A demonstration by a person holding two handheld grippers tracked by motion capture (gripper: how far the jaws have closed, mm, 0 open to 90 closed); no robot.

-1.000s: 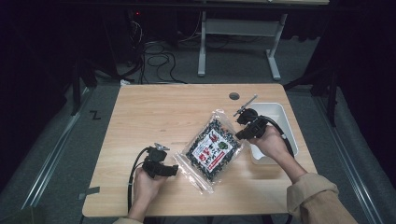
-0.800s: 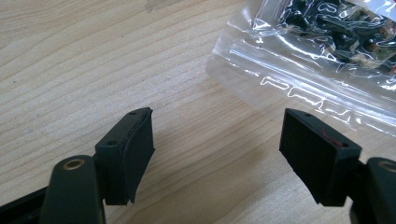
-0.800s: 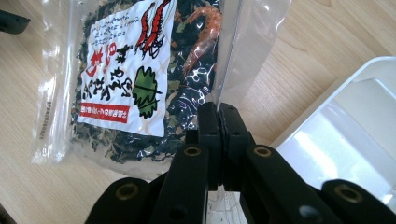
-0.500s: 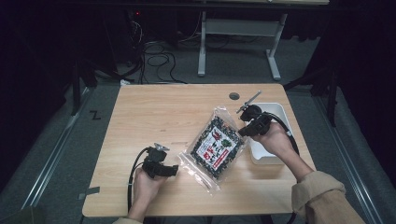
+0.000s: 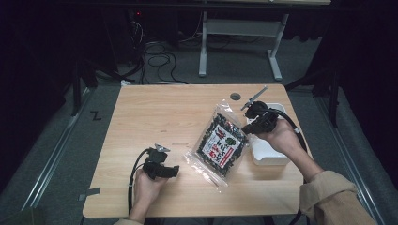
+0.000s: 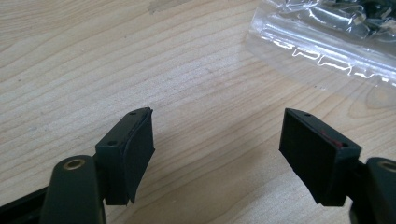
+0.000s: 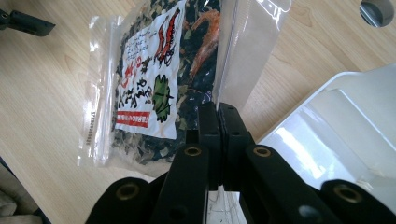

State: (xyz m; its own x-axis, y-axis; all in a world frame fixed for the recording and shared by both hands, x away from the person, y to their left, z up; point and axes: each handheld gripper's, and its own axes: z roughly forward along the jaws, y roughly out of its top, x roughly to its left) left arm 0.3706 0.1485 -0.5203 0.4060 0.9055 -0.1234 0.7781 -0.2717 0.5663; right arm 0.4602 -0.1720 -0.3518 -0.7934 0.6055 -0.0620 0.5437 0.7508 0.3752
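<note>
Right gripper (image 7: 218, 116) clamped on seaweed bag (image 5: 221, 144) edge beside white tray (image 7: 345, 121); left gripper (image 6: 217, 149) apart near bag.

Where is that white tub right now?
In the high view the white tub sits at the table's right edge, beside the snack bag and under the right gripper.

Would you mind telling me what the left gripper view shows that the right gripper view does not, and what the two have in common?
Left gripper view alone: the left gripper, jaws wide apart with nothing between them, hovering over bare wood beside the bag's clear sealed edge.

Right gripper view alone: the right gripper, jaws closed on the bag's clear edge; the bag's printed label; the white tray; a round hole in the tabletop.

Both: the wooden table and the clear plastic bag of dark dried food.
</note>
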